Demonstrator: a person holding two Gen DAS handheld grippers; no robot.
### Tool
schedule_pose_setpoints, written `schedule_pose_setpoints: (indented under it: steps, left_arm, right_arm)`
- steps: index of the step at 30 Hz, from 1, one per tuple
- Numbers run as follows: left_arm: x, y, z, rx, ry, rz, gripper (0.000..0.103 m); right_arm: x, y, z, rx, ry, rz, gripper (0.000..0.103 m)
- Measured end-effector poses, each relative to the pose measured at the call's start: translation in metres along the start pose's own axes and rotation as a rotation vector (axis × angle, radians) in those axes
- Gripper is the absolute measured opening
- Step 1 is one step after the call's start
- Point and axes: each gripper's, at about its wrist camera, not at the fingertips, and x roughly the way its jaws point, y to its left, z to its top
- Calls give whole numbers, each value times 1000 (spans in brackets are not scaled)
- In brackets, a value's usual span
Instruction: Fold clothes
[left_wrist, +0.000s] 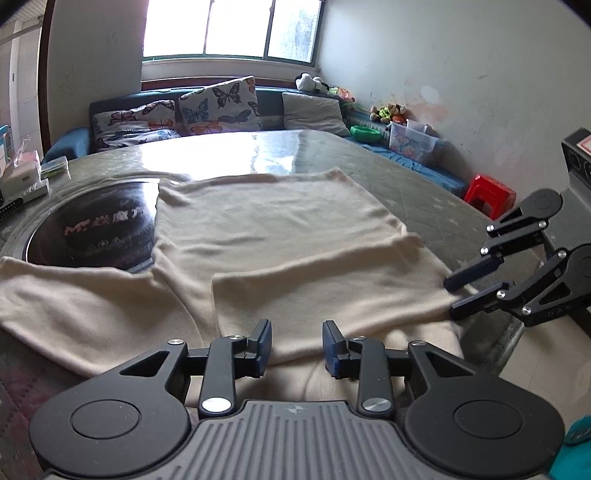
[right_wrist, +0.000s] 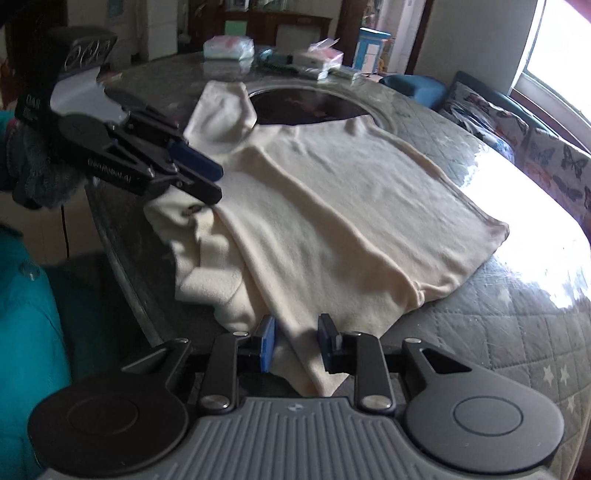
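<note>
A cream long-sleeved top (left_wrist: 273, 236) lies spread on the round table, one sleeve folded across its body and the other stretched out to the left (left_wrist: 74, 295). It also shows in the right wrist view (right_wrist: 332, 206). My left gripper (left_wrist: 297, 345) is open and empty, just above the top's near edge; it shows in the right wrist view (right_wrist: 218, 181) over the collar end. My right gripper (right_wrist: 295, 345) is open with the top's cloth lying between its jaws; in the left wrist view (left_wrist: 452, 297) it sits at the top's right edge.
The table (left_wrist: 424, 199) has a quilted grey cover under glass and a dark round hotplate (left_wrist: 92, 229) in the middle. Boxes and packets (right_wrist: 280, 59) stand at its far side. A sofa with butterfly cushions (left_wrist: 218, 107) and a red stool (left_wrist: 489, 194) stand beyond.
</note>
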Motion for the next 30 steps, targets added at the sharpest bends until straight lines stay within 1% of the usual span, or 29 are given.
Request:
schedule_pose_setpoints:
  steps: [2,4,8,11,13,14,16,20,22,25,30]
  left_arm:
    - [3,6,8,-13,-15,6,33]
    - [8,12,13,-29,-22,18,33]
    - [21,27,17,-79,0,54,33]
    - [21,37,15,-96,0,79,33]
    - [15,45,14,-111,-17,96,33]
    - [10,49,13,-117,-29,119,33]
    - [1,62,12,-135,-52,193,33]
    - [-14,109,9,-253,-74,382,33]
    - [-23,132,7,-311,-88,471,33]
    - [-27,160,5,-373,-92,550,33]
    - [-32,204,3,-471,-92,665,35]
  right_arm:
    - [-3,-5,5,43,-39,-2,24]
    - [3,-9,11,71,-67,-23,24]
    - [25,-18,23,118,-88,-51,25]
    - [41,-22,30,141,-91,-55,25]
    - [47,-24,34,157,-103,-52,25]
    - [49,-24,35,157,-107,-54,25]
    - [49,-21,37,153,-112,-56,26]
    - [49,-17,40,136,-118,-72,27]
    - [47,-17,40,151,-126,-68,27]
    - [46,-16,41,164,-132,-60,30]
    - [44,-12,42,164,-136,-53,31]
